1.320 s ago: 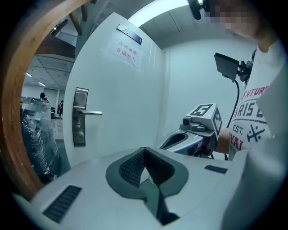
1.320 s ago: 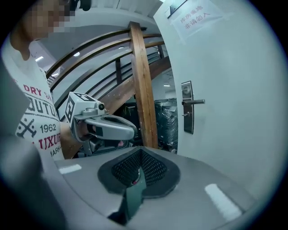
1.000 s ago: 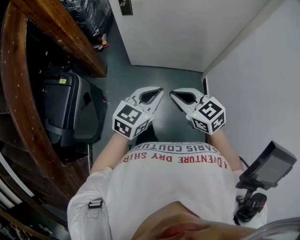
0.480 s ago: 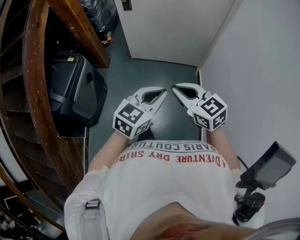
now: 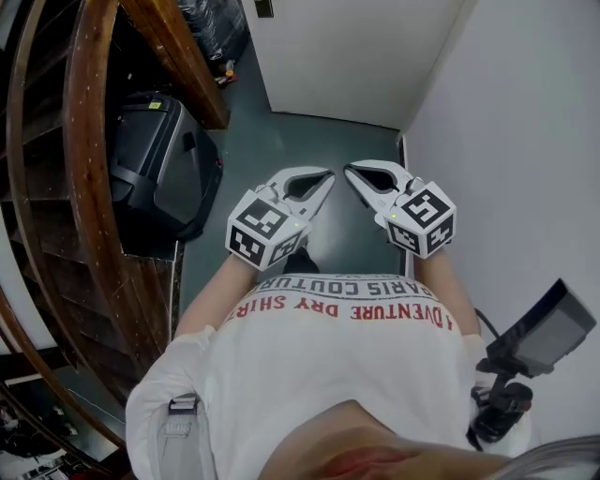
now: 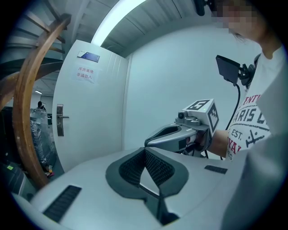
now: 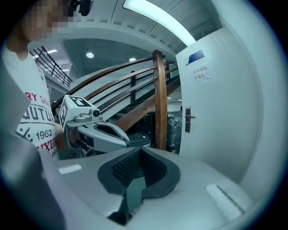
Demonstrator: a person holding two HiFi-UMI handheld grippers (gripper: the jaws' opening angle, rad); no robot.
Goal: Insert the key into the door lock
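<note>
The white door [image 5: 356, 56] closes the far end of the corridor, its lock plate and lever handle [image 6: 60, 120] on its left edge; the plate also shows in the right gripper view [image 7: 187, 119]. My left gripper [image 5: 328, 174] and right gripper [image 5: 349, 170] are held side by side in front of my chest, tips almost touching, pointing at the door from some way off. Both are shut, and the left gripper view [image 6: 145, 150] and right gripper view [image 7: 140, 149] show the pads closed together. I see no key in any view.
A curved wooden stair rail [image 5: 84, 141] and a black case [image 5: 159, 169] line the left side. A white wall [image 5: 525, 141] runs along the right. Black bags [image 5: 211, 23] lie near the door's left. A small screen on a mount [image 5: 544, 337] hangs at my right hip.
I have walked along the corridor toward the door; the case and rail have slid past on the left. Both grippers stayed shut and side by side, and rose a little.
</note>
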